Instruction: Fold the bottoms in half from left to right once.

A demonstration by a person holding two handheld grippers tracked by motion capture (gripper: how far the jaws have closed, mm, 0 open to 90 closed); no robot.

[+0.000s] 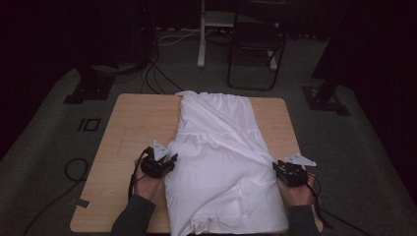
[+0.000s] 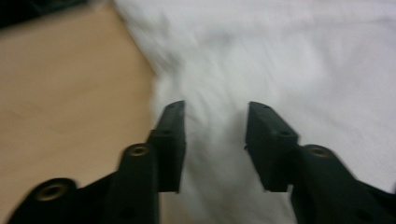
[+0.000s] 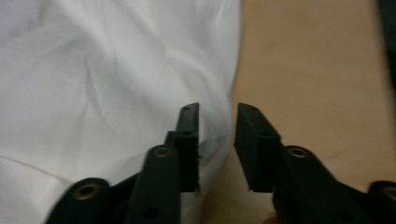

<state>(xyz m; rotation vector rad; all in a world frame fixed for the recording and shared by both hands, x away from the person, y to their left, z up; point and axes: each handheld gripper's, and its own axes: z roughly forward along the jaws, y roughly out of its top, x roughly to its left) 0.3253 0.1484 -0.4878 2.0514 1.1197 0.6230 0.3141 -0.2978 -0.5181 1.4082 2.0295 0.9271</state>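
Note:
A white garment [image 1: 221,157] lies folded lengthwise down the middle of the wooden table [image 1: 133,128]. My left gripper [image 1: 169,160] hovers at the cloth's left edge, jaws apart. In the left gripper view its jaws [image 2: 215,126] stand open above the white fabric [image 2: 280,56], pinching nothing. My right gripper [image 1: 277,167] sits at the cloth's right edge. In the right gripper view its jaws [image 3: 217,126] are a little apart over the garment's hem [image 3: 219,84], where cloth meets bare wood [image 3: 317,70]; the pads do not press on the fabric.
A dark folding chair [image 1: 255,44] and a white stand [image 1: 201,34] are beyond the table's far side. Cables [image 1: 74,169] trail on the grey floor at the left. Bare wood lies left of the garment.

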